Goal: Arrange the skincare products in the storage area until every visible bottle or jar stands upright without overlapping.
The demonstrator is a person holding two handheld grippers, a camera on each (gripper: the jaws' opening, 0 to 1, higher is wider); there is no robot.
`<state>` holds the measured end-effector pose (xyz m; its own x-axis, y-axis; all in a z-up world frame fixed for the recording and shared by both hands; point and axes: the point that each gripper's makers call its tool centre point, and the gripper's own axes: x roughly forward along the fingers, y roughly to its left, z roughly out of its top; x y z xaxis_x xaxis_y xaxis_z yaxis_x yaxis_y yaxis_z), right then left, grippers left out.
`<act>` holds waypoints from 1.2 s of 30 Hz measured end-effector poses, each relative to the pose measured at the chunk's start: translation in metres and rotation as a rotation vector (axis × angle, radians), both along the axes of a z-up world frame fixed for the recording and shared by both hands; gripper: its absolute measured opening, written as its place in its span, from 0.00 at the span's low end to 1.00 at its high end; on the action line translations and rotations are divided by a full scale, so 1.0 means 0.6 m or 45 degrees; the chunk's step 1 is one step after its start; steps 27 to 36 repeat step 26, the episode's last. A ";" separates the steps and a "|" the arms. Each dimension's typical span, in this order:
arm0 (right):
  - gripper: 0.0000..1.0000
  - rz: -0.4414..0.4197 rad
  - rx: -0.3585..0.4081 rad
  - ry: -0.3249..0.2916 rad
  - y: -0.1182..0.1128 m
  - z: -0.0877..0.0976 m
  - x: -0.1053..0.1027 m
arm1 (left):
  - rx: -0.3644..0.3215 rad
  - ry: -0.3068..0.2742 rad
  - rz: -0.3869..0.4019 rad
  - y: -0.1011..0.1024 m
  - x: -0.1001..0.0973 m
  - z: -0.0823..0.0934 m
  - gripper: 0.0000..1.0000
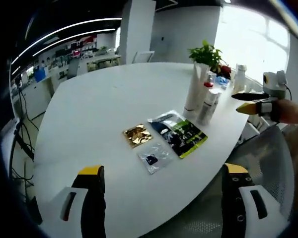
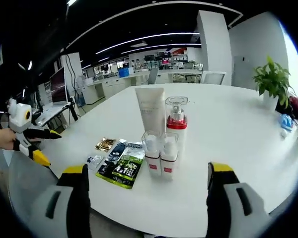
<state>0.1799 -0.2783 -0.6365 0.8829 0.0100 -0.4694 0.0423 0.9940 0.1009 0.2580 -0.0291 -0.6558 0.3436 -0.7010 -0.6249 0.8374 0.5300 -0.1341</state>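
Nearest in the right gripper view, the right gripper (image 2: 145,196) is seen with its two yellow-tipped jaws spread wide and nothing between them. Just beyond them stands the cluster of skincare products on the white table (image 2: 228,134): two small clear-capped bottles (image 2: 160,152) side by side in front, a pump bottle with a red collar (image 2: 177,118) behind them, and a tall white tube (image 2: 150,110) at the back left. All four appear upright and close together; whether they touch cannot be told. Flat sachets (image 2: 120,163) lie on the table to the left of the cluster.

In the left gripper view, the left gripper (image 1: 161,188) is likewise held wide apart and empty, low over the near table edge. The sachets (image 1: 176,133) lie ahead of it, a gold one (image 1: 137,135) and a small clear one (image 1: 154,157) beside the dark one. The bottle cluster (image 1: 202,96) is seen further on, near a potted plant (image 1: 206,53).

Since the bottles seem already standing, the step in hand is judged to be a check and a spacing-out. The right gripper is best brought in level, one bottle being taken low on its body so that neighbours are not knocked. The narrow front bottles are likely to tip easily, so a slow closing is advised. The sachets are better left flat, clear of the bottles.
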 end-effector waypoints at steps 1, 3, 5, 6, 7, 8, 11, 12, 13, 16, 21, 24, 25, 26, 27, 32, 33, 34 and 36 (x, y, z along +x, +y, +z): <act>1.00 0.002 -0.003 0.002 0.002 -0.002 0.000 | -0.001 0.002 0.002 0.001 -0.002 -0.001 0.97; 1.00 0.001 0.019 0.005 0.008 -0.008 -0.001 | 0.002 0.003 0.003 0.002 -0.006 -0.003 0.97; 1.00 0.001 0.027 0.007 0.014 -0.014 -0.002 | 0.004 0.006 0.011 0.005 -0.009 -0.006 0.97; 1.00 0.005 0.023 0.014 0.016 -0.018 -0.004 | 0.006 0.010 0.015 0.007 -0.011 -0.008 0.97; 1.00 0.017 0.008 0.034 0.017 -0.022 -0.007 | 0.007 0.011 0.018 0.008 -0.013 -0.010 0.97; 1.00 0.020 -0.010 0.036 0.016 -0.025 -0.010 | 0.011 0.015 0.020 0.009 -0.014 -0.012 0.97; 1.00 -0.001 0.035 0.047 0.014 -0.032 -0.019 | 0.014 0.033 0.026 0.012 -0.022 -0.018 0.97; 1.00 -0.009 0.031 0.049 0.012 -0.035 -0.022 | 0.016 0.035 0.028 0.013 -0.023 -0.020 0.97; 1.00 -0.013 0.024 0.052 0.012 -0.037 -0.024 | 0.019 0.039 0.030 0.013 -0.025 -0.023 0.97; 1.00 -0.013 0.025 0.067 0.019 -0.043 -0.029 | 0.032 0.036 0.028 0.014 -0.025 -0.024 0.97; 1.00 -0.006 0.015 0.065 0.020 -0.040 -0.029 | 0.022 0.038 0.043 0.013 -0.022 -0.024 0.97; 1.00 0.001 0.017 0.064 0.022 -0.039 -0.029 | 0.022 0.042 0.039 0.012 -0.024 -0.024 0.97; 1.00 0.004 0.018 0.065 0.024 -0.039 -0.028 | 0.027 0.040 0.038 0.013 -0.022 -0.026 0.97; 1.00 0.006 0.018 0.065 0.024 -0.039 -0.028 | 0.029 0.039 0.040 0.014 -0.021 -0.026 0.97; 1.00 0.006 0.018 0.065 0.024 -0.039 -0.028 | 0.029 0.039 0.040 0.014 -0.021 -0.026 0.97; 1.00 0.006 0.018 0.065 0.024 -0.039 -0.028 | 0.029 0.039 0.040 0.014 -0.021 -0.026 0.97; 1.00 0.006 0.018 0.065 0.024 -0.039 -0.028 | 0.029 0.039 0.040 0.014 -0.021 -0.026 0.97; 1.00 0.006 0.018 0.065 0.024 -0.039 -0.028 | 0.029 0.039 0.040 0.014 -0.021 -0.026 0.97; 1.00 0.006 0.018 0.065 0.024 -0.039 -0.028 | 0.029 0.039 0.040 0.014 -0.021 -0.026 0.97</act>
